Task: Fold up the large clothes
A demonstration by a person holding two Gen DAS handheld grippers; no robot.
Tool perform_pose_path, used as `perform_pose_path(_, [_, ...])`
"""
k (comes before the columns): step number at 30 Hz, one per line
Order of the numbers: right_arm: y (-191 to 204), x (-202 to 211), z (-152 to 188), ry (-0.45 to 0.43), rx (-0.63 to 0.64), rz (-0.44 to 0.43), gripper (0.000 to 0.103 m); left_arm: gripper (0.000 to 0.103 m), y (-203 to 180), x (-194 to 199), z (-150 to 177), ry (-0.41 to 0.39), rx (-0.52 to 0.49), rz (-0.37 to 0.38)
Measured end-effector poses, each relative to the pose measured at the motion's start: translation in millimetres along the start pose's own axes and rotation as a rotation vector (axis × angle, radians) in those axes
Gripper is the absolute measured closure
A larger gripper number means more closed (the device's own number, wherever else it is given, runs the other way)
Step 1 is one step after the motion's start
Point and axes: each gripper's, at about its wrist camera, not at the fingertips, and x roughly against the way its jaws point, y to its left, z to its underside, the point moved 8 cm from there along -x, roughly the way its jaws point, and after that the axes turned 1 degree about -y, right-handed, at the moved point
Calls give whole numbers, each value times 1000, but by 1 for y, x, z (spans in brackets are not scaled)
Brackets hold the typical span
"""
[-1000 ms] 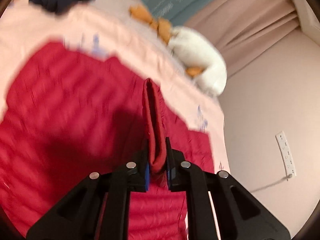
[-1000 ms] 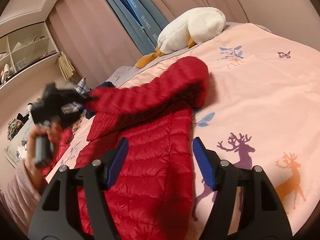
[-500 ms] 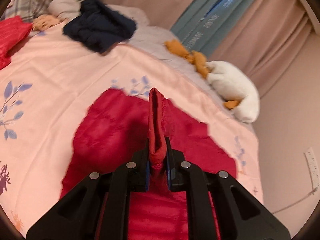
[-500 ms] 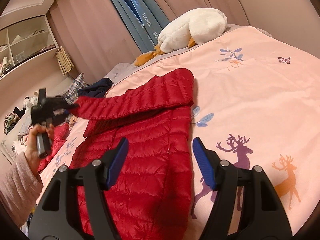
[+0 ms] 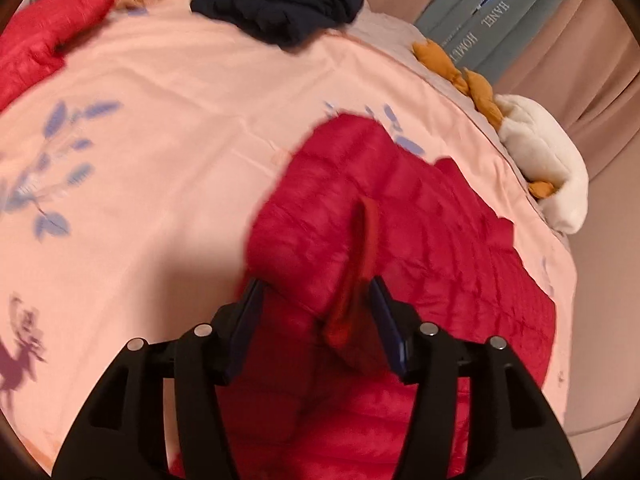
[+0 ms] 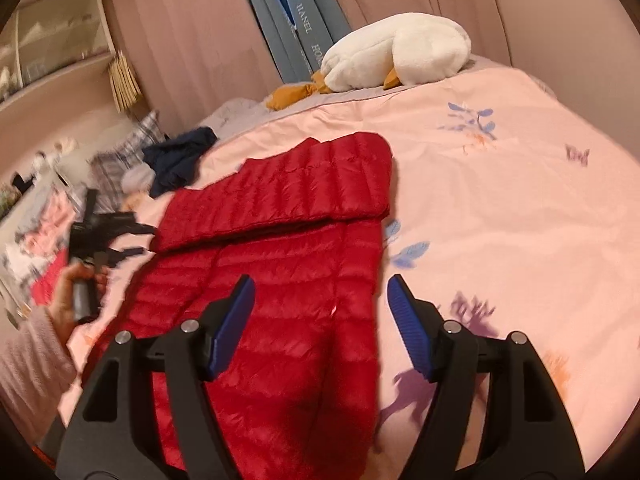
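Left gripper (image 5: 316, 316) has its fingers spread apart, the sleeve cuff (image 5: 360, 280) loose between them, leaning toward the right-hand pad. The red down jacket (image 6: 280, 280) lies flat on the pink duvet (image 6: 500, 220), its long axis running from the bottom of the frame up toward the centre, sleeve folded across the top. Right gripper (image 6: 322, 320) hovers wide open directly over the lower body, nothing held. It looks nearer the hem, so the next fold likely falls to it.
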Motion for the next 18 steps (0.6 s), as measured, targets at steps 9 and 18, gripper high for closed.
perform_pose_path(9, [19,-84,-80,18,95,40,41,48,-93,5,5,-37,-344,82])
perform_pose_path(18, [55,-202,-97,154,175,79,52,62,-145,-46,34,11,-582,42])
